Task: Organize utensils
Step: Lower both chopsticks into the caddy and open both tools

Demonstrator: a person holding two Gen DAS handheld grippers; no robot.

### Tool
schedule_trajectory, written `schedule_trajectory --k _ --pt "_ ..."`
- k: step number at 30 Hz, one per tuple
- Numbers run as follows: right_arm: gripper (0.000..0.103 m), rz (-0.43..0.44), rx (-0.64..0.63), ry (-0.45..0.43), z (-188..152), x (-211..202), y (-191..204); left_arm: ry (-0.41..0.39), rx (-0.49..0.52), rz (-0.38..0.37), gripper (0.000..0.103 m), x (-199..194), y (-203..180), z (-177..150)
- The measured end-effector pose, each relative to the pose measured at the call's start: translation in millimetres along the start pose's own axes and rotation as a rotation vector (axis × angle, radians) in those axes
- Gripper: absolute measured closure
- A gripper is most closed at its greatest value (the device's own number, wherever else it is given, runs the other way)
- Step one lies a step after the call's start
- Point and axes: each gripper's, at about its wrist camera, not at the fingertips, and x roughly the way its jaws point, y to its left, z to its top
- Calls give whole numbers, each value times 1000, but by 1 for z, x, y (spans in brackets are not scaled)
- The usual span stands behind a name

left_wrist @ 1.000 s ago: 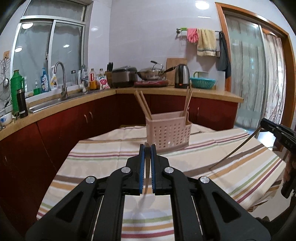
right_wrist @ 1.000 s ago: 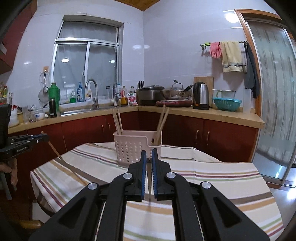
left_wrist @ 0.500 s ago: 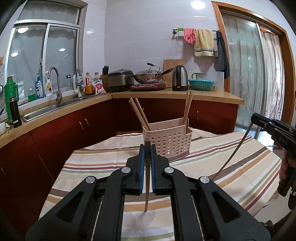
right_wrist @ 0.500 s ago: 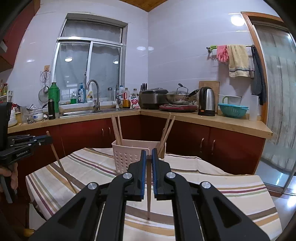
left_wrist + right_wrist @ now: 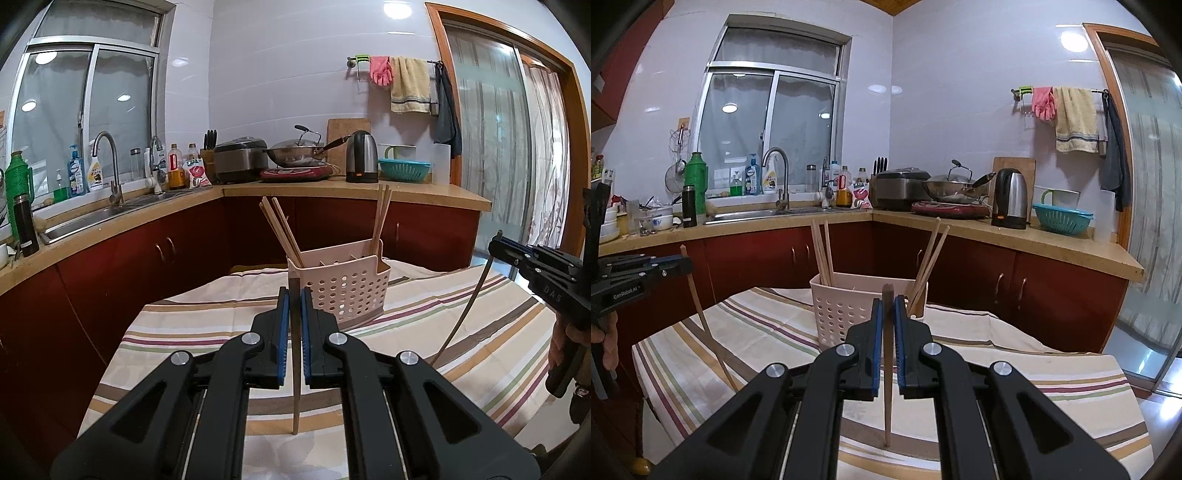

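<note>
A pink perforated utensil basket (image 5: 347, 295) (image 5: 842, 314) stands on the striped tablecloth. Wooden chopsticks lean out of its left end (image 5: 282, 232) and its right end (image 5: 380, 218). My left gripper (image 5: 294, 295) is shut on one chopstick (image 5: 296, 398), which hangs nearly upright just in front of the basket. My right gripper (image 5: 887, 306) is shut on another chopstick (image 5: 887, 406), also hanging down. Each gripper shows in the other's view: the right gripper (image 5: 495, 247) at the right edge with its slanting chopstick (image 5: 461, 321), the left gripper (image 5: 687, 264) at the left edge with its chopstick (image 5: 705, 321).
The table (image 5: 461, 354) stands in a kitchen corner. An L-shaped counter (image 5: 1052, 243) with red cabinets runs behind it, carrying a sink (image 5: 783, 212), bottles, a rice cooker, a wok and a kettle (image 5: 1012, 199). A glass door (image 5: 498, 166) is at the right.
Both chopsticks have swung from a flat slant by the cloth to hanging nearly upright from the jaws. Both grippers have come a little closer to the basket.
</note>
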Motion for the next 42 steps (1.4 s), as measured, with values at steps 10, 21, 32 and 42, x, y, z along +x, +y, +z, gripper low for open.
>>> schedule_trajectory --k 10,21,32,42 --pt "96 7 10 7 4 7 -3 -9 -3 -9 96 9 1 6" --pt "96 67 27 -14 41 12 -13 -39 -3 -68 96 15 -6 35" --pt "96 110 4 -21 89 32 -25 -72 -1 -154 96 38 -16 94" --pt "96 119 7 -99 143 65 -38 -177 -31 -133 96 70 -11 159"
